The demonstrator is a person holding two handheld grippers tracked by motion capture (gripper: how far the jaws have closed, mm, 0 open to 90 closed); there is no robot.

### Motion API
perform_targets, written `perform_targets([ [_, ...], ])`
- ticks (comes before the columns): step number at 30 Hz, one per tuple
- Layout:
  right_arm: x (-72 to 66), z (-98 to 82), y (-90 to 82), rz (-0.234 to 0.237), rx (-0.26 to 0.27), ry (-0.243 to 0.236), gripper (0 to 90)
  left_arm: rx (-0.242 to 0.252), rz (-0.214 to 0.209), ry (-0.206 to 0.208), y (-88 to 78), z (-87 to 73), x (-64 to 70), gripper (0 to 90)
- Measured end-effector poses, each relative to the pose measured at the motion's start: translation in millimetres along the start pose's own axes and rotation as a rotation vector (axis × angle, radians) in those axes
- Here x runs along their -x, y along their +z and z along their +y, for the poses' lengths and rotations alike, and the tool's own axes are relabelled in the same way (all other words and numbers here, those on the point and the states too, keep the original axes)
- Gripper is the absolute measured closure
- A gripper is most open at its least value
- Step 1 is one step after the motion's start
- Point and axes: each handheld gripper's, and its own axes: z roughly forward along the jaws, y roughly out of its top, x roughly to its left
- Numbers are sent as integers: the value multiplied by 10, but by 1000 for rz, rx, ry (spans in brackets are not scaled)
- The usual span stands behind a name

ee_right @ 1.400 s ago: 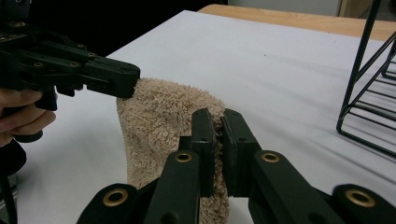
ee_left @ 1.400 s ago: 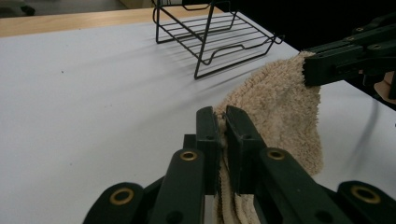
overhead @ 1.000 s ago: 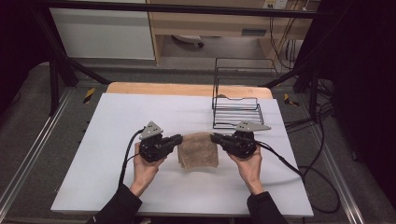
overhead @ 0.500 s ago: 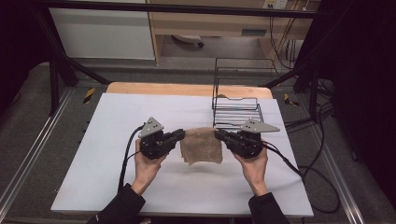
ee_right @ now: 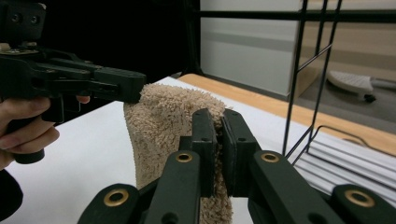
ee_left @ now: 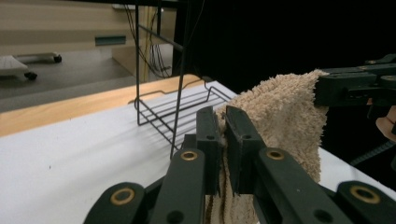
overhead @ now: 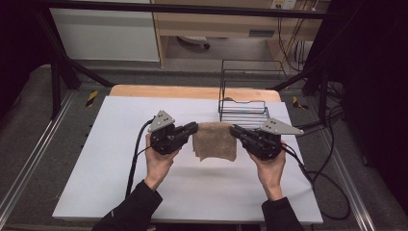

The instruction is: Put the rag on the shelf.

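A tan terry towel [overhead: 215,141] hangs between both grippers above the white table top [overhead: 110,144]. My left gripper [overhead: 195,127] is shut on the towel's left top corner. My right gripper [overhead: 233,130] is shut on its right top corner. In the left gripper view the black jaws pinch the towel [ee_left: 285,116] at the gripper [ee_left: 223,122], and the other gripper [ee_left: 322,88] holds the far corner. In the right gripper view the towel [ee_right: 163,121] is clamped by the gripper [ee_right: 218,125], with the left gripper [ee_right: 137,88] on the far corner. The towel's lower edge hangs loose.
A black wire rack [overhead: 245,103] stands at the back right of the table, just behind the towel. Cables [overhead: 308,168] trail off the right side and another cable [overhead: 134,159] runs down the left. A wooden edge [overhead: 159,91] borders the table's far side.
Both grippers have risen and moved slightly apart, lifting the towel off the table so it now hangs stretched between them.
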Motion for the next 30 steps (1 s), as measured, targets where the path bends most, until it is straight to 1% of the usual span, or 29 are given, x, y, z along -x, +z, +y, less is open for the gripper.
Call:
perform_targets([
  [2,11,29,-18,-7,13,2,850,8,1,8,15,44,8,838],
  [10,58,110,-74,-26,46,-8,850,28,0,10,85,179,33,839],
  [15,91,163,-118,-41,61,-10,851,43,-9,15,131,277,61,841],
  [20,143,235,-172,-67,88,-6,851,61,-13,34,179,385,122,842],
  [24,177,294,-220,-86,106,-11,851,77,-22,35,227,464,157,842],
  [30,238,390,-283,-124,126,-29,852,92,-28,51,311,576,211,842],
])
